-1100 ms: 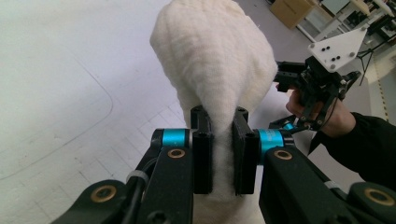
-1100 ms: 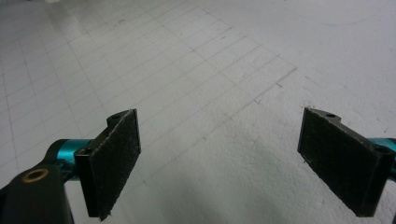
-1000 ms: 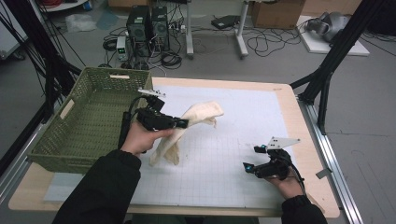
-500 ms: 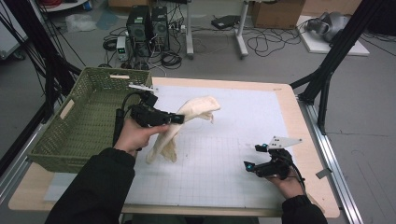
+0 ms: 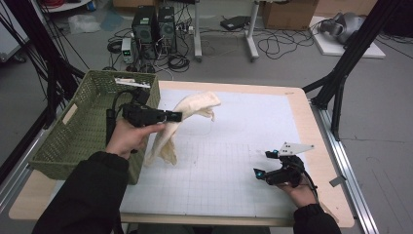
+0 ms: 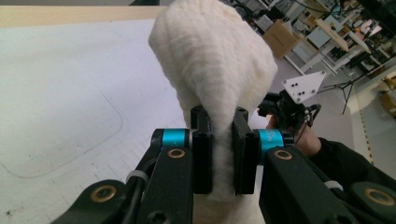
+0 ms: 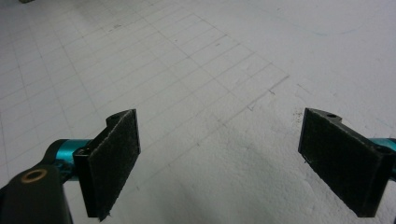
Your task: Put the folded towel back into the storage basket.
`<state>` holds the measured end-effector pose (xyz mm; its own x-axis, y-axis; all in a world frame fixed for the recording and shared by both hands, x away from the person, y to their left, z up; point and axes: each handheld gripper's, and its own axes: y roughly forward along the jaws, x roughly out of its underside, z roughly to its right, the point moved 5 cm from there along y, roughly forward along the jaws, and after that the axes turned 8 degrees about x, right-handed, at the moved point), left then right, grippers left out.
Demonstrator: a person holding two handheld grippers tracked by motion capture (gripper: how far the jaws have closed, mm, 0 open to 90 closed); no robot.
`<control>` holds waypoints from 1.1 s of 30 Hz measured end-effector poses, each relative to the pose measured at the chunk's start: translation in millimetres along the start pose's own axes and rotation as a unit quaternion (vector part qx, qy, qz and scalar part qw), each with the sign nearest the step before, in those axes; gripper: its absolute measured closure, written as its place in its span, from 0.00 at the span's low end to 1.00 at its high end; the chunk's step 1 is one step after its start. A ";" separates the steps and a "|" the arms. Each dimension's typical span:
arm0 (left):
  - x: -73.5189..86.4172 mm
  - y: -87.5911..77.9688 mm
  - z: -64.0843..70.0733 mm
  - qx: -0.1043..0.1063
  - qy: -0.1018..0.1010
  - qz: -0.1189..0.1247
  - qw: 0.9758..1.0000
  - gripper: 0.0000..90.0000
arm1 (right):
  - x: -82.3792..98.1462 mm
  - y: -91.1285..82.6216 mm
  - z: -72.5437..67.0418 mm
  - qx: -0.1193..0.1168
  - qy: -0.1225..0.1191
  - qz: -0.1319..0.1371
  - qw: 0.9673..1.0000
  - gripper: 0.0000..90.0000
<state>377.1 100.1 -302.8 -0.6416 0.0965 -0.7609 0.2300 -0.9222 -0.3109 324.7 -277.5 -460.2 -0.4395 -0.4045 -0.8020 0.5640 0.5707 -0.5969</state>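
Observation:
A cream towel (image 5: 187,117) hangs off the table, pinched near its middle by my left gripper (image 5: 176,116), which is shut on it beside the basket. In the left gripper view the towel (image 6: 215,60) bulges above the two black pads (image 6: 203,156) that squeeze it. One end droops down to the white mat (image 5: 234,161), the other sticks out to the right in the air. My right gripper (image 5: 260,167) rests low over the mat near the front right, and in its own view its pads (image 7: 112,161) stand wide apart with nothing between them.
A green woven basket (image 5: 83,131) sits at the table's left edge, close behind my left hand. The white grid mat covers most of the wooden table top (image 5: 316,146). Black frame legs (image 5: 341,73) stand at the right, and computers and cables lie on the floor beyond.
My left gripper has lifted the towel higher and carried it leftward toward the basket. The towel hangs more freely. The right gripper has stayed where it was.

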 end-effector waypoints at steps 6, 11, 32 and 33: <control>-6.1 -13.0 -0.6 -0.001 -0.008 0.010 1.000 0.90 | 0.3 1.3 0.1 0.000 -0.002 -0.003 1.000 0.13; -11.7 -24.1 -1.0 -0.005 -0.012 0.019 1.000 0.90 | 0.2 1.8 0.6 0.000 -0.004 -0.002 1.000 0.13; -27.9 -85.8 -15.6 -0.032 -0.039 0.070 0.996 0.90 | 0.4 7.8 -0.8 -0.002 -0.009 -0.011 1.000 0.13; -28.7 -89.2 -16.5 -0.031 -0.041 0.075 0.996 0.90 | 0.8 8.0 -0.9 0.000 -0.008 -0.013 1.000 0.13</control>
<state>387.1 185.8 -262.6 -0.6537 -0.0750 -0.7530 0.3715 -0.8987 -0.2330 328.3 -272.7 -465.5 -0.4433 -0.4302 -0.7864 0.5525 0.5597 -0.6176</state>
